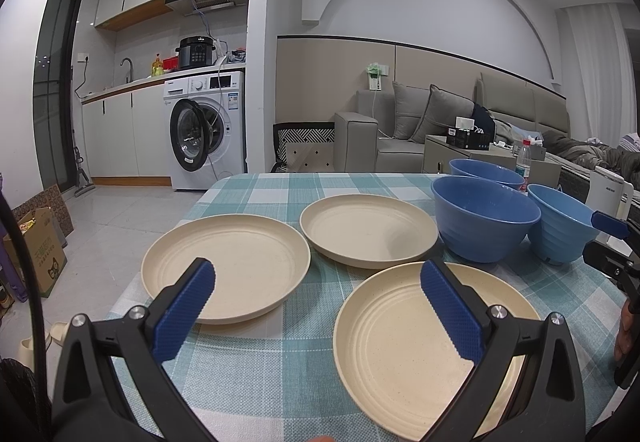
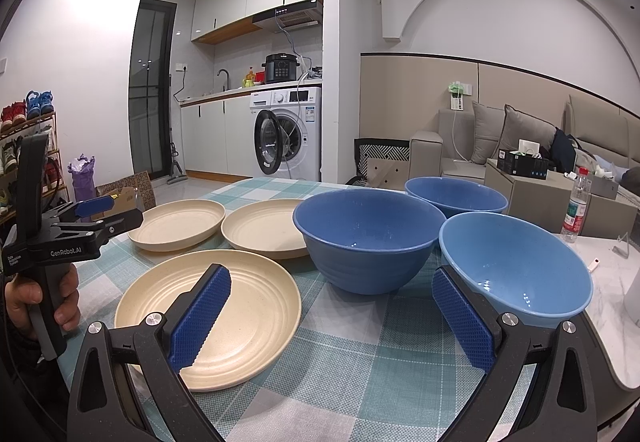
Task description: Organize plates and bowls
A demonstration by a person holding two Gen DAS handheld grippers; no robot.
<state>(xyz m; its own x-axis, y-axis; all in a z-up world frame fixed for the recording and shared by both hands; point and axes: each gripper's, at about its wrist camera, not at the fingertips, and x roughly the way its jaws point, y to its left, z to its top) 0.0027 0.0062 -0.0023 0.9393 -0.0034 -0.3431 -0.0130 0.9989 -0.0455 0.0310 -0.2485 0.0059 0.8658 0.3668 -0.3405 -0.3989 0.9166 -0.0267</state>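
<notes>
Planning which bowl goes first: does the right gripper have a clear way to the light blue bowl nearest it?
Probably yes. The right gripper is open, with the light blue bowl just ahead by its right finger; nothing lies between them, though the darker bowl sits close alongside.

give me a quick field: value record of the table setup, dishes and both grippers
surface: table with teal checked cloth
plates: three cream plates, none stacked: near, far left, far middle
bowls: three blue bowls, upright, apparently empty: dark front, dark rear, lighter right
left gripper: open, holds nothing
right gripper: open, holds nothing
task progress: nothing stacked yet
</notes>
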